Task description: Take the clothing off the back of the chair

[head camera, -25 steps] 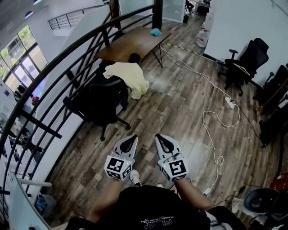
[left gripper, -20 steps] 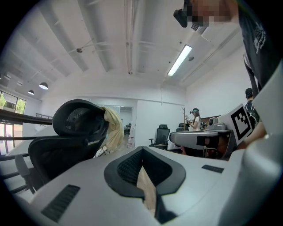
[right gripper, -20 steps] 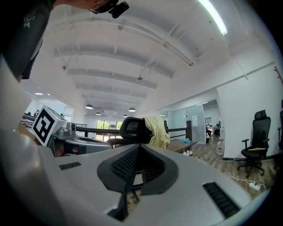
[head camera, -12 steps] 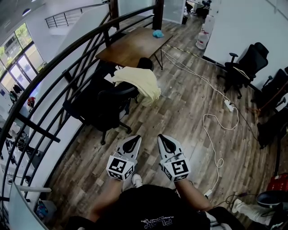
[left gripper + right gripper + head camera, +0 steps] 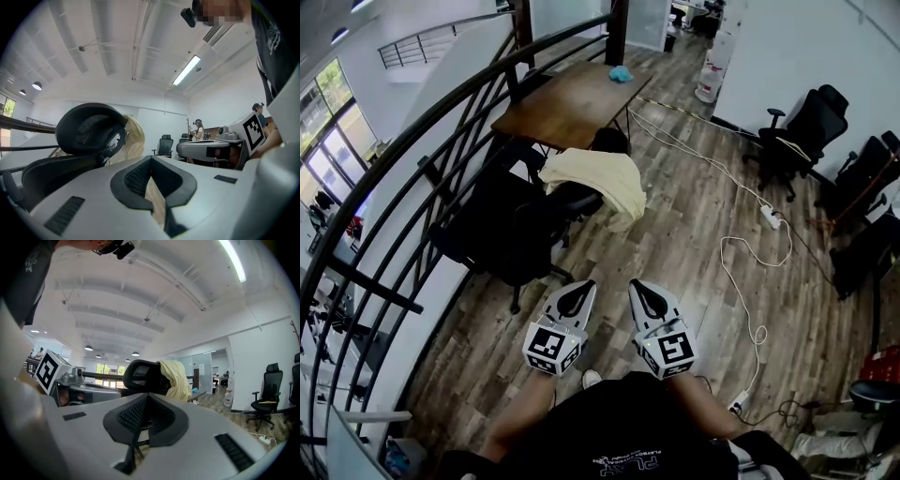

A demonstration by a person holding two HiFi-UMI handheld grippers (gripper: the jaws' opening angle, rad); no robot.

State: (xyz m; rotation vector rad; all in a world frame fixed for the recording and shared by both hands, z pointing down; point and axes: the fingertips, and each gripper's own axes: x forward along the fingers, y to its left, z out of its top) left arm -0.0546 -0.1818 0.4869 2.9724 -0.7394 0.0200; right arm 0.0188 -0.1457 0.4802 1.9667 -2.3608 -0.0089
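Clothing (image 5: 598,178): draped over chair (image 5: 511,234) back, far ahead, likely hung to stay off the floor.
Left gripper (image 5: 578,287): closed, empty, held level, probably for approach.
Right gripper (image 5: 637,287): closed, empty, alongside.

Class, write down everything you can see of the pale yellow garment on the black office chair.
The pale yellow garment looks like soft, thin cloth, plain, with no print showing. It lies draped and crumpled over the top of the back of the black office chair, with one end hanging loose down the side. Only the chair touches it. What kind of garment it is cannot be told.
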